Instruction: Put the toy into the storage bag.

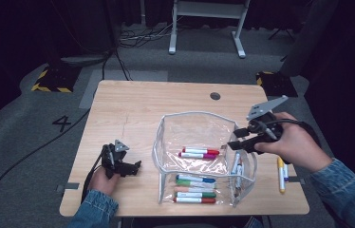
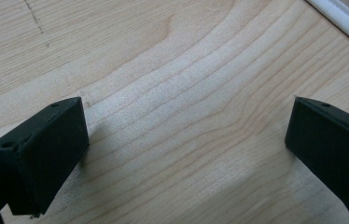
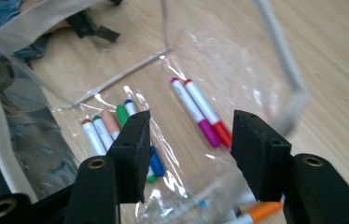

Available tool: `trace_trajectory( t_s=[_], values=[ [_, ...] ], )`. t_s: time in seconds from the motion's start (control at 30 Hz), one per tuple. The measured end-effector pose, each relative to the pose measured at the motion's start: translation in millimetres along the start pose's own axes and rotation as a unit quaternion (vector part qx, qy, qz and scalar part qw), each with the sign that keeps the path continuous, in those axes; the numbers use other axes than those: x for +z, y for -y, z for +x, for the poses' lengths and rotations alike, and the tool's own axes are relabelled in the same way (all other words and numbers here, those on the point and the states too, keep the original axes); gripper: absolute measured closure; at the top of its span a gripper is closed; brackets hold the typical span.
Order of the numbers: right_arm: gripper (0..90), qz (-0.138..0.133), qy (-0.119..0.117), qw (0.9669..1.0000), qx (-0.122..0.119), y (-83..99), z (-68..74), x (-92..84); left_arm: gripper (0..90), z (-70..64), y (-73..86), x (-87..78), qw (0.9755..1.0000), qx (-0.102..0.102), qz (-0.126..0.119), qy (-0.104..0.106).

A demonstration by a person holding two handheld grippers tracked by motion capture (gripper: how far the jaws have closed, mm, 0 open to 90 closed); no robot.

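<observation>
A clear plastic pouch [image 1: 199, 113] with white trim stands open on the wooden table [image 1: 128, 109]. Inside lie a pink and a red marker [image 1: 199, 152], several more along its front [image 1: 194, 190], and a few at its right end [image 1: 237, 166]. My right gripper [image 1: 232, 140] hovers over the pouch's right rim, open, with nothing between its jaws. In the right gripper view, that gripper [image 3: 189, 149] looks down on the pink and red markers [image 3: 200, 112] and the rim [image 3: 280, 56]. My left gripper [image 1: 135, 167] rests on the table left of the pouch, open; its view shows the gripper [image 2: 186, 135] over bare wood.
Two loose markers [image 1: 281, 173], one yellow, lie on the table right of the pouch, under my right wrist. A round hole [image 1: 215, 96] sits near the table's far edge. Cables and a white stand's legs [image 1: 204, 28] are on the floor beyond.
</observation>
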State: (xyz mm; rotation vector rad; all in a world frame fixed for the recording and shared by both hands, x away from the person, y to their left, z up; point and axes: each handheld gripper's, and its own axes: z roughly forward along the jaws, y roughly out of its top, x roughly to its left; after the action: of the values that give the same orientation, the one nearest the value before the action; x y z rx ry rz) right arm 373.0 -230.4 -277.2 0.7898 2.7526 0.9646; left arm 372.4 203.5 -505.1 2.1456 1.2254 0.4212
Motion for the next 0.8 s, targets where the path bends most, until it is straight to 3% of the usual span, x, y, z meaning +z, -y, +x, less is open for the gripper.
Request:
trace_trajectory(
  t_s=[0.2, 0.37, 0.53, 0.8],
  values=[
    [49.4, -0.024, 0.043, 0.9967, 0.064, 33.1, -26.4, -24.6, 0.0, 0.0, 0.0, 0.0, 1.0000, 0.000, 0.000, 0.000],
    [48.1, -0.025, 0.071, 0.9915, 0.107, 58.7, -43.2, -25.9, 0.0, 0.1, 0.0, 0.0, 1.0000, 0.001, 0.000, 0.000],
    [46.2, -0.021, 0.077, 0.9881, 0.131, 82.3, -53.8, -7.9, 0.0, 0.0, 0.0, 0.0, 1.0000, 0.000, 0.000, 0.000],
    [48.2, 0.006, 0.078, 0.9825, 0.169, 120.7, -68.4, 39.5, 0.0, 0.1, 0.0, 0.0, 1.0000, 0.001, 0.000, 0.000]
  ],
)
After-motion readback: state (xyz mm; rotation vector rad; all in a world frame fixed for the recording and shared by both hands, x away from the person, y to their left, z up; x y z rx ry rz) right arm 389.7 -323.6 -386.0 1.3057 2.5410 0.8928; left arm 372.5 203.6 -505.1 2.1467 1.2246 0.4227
